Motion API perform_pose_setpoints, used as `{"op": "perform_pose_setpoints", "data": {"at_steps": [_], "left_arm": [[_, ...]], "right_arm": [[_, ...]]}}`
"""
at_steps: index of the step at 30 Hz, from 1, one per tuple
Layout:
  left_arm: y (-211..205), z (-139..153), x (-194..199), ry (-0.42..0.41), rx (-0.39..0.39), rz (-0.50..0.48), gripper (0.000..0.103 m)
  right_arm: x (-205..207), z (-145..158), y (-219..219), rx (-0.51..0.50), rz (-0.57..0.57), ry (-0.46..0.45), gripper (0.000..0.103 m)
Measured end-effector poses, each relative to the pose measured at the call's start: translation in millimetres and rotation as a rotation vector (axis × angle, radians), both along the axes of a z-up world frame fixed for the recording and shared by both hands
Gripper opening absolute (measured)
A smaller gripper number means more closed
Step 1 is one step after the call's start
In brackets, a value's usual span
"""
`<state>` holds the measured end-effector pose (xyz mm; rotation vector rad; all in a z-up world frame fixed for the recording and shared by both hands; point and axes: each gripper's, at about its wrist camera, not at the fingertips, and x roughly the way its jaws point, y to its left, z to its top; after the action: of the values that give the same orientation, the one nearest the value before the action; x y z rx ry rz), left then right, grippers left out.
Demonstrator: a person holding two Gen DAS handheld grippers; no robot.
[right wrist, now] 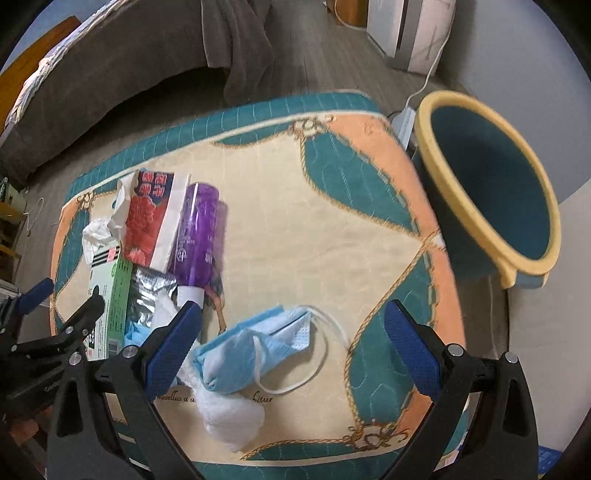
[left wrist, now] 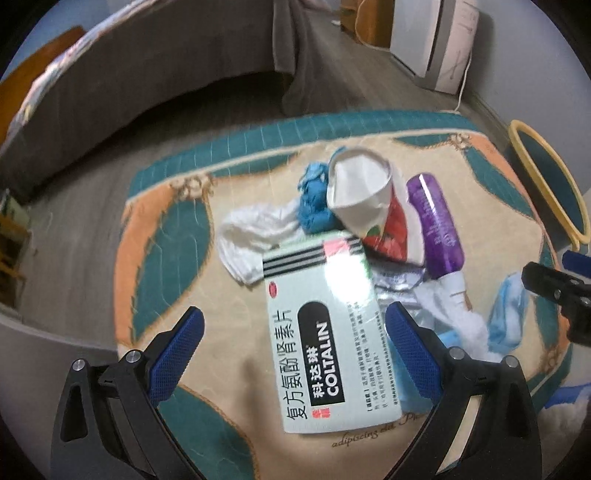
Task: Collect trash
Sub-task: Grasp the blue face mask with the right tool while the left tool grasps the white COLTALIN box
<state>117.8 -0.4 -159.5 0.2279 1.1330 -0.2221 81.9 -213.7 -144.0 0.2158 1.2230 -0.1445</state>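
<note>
Where it lies crumpled, the blue mask (right wrist: 258, 343) trails white loops.

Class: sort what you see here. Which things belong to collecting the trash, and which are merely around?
Job: medicine box, paper cup, purple bottle, face mask, cotton wad, bin.

Around: patterned mat, grey sofa, white appliance.
</note>
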Motion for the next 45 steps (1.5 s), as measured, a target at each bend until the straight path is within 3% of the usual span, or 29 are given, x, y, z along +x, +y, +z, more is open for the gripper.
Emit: {"op": "perform_pose_setpoints", "data": {"at_steps": [10,14,16,18,22,27,32,35,40,45], "left_arm": [[10,-12,3,0.048,-0.027,0.016,0.097],[11,-8,2,0.021,-0.034,0.014,0.097],[10,-6,3,0.025,-0.067,0.007,0.097],[10,-9,4,0.06,-0.091,0.011,0.097],[7,-20,6,0.102,-0.041,0.012,0.097],[16,-24,10,0.124,-0.067,0.044,0.097],[21,-36,13,0.19,-0.075,0.049,0.089],[17,-35,16,0.187,-0.085,0.041,0.078],[13,-32,16,0.172,-0.068,0.033,0.076],[8,-11,8,0.083,-0.037,0.02,0.076]], "right_arm": [[1,-29,14,0.079,0.027,0.095,0.061],[2,-33,13,0.094,0.026,0.109,0.045],[4,-30,10,0.094,0.021,0.099,0.025],[5,-25,8,0.093,0.026,0.08,0.015],[8,-15,4,0.066,0.039,0.038,0.01],[14,6,1,0.035,0.054,-0.059,0.01],[25,25,0,0.031,0.085,-0.123,0.01],[29,30,4,0.046,0.103,-0.137,0.01],[28,34,9,0.038,0.127,-0.142,0.009],[30,38,5,0.049,0.117,-0.155,0.01]]}}
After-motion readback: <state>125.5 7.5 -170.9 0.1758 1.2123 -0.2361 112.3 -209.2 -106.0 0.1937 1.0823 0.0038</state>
